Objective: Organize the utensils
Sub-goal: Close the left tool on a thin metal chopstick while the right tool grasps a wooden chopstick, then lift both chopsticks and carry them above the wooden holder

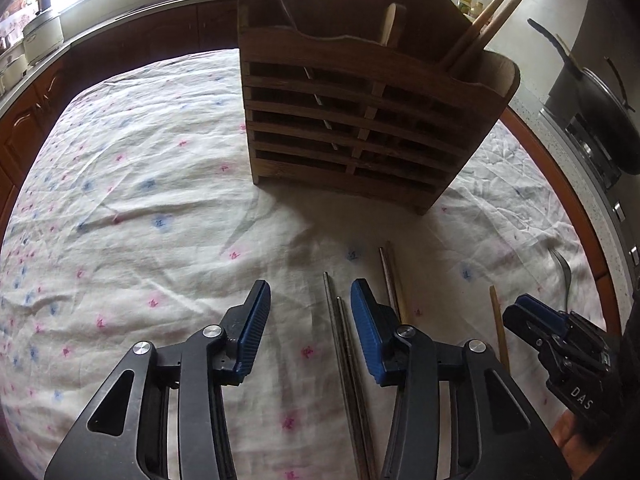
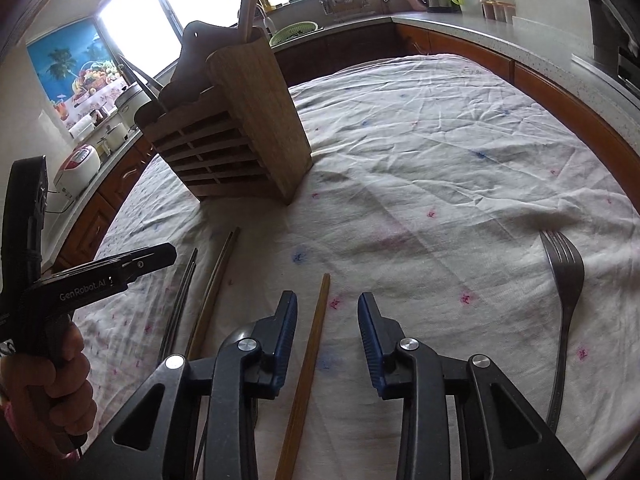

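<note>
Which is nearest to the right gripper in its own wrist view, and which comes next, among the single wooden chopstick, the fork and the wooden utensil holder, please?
1. Wooden chopstick: lies between the open fingers of the right gripper.
2. Fork: off to the right on the cloth.
3. Wooden utensil holder: ahead and to the left, farthest.

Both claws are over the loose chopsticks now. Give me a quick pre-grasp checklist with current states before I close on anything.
1. Left claw open: ok.
2. Metal chopsticks lie between its fingers: ok, though off-centre toward the right finger.
3. Right claw open: ok.
4. Wooden chopstick lies between its fingers: ok.
5. Wooden holder upright on the cloth, its top open: ok.
6. Spoon under the right claw's left finger, may be touched: cannot tell.
</note>
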### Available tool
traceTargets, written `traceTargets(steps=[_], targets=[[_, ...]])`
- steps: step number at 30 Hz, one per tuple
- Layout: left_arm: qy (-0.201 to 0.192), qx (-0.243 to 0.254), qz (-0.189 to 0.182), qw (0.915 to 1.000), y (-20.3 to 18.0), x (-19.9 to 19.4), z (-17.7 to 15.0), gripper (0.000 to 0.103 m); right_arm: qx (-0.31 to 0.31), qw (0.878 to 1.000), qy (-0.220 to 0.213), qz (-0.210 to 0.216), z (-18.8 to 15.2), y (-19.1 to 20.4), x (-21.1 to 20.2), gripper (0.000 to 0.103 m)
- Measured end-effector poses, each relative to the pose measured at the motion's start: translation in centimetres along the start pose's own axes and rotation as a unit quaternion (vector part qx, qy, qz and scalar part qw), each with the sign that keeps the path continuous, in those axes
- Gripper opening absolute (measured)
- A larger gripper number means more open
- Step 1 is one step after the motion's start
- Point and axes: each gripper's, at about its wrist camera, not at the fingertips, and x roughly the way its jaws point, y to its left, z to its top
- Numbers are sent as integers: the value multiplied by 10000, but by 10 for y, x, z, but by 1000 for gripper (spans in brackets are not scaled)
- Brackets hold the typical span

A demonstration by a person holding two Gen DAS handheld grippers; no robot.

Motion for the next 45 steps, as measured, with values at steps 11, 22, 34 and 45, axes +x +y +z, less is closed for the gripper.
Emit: traceTargets(steps=[11, 22, 34, 45], targets=[[34, 422, 167, 9990, -14, 16, -1, 6, -298, 9992, 88, -242, 4, 7, 13, 26], [-60, 176, -89, 9998, 16, -22, -36, 3, -466, 9986, 57, -232, 0, 11, 4, 4], [96, 120, -40, 9999, 29, -25, -53, 15, -595, 9973, 377, -205, -5, 16, 10, 10], [-49, 416, 218, 9989, 20, -34, -57, 4, -682, 9969, 259, -299, -5, 18, 7, 6]])
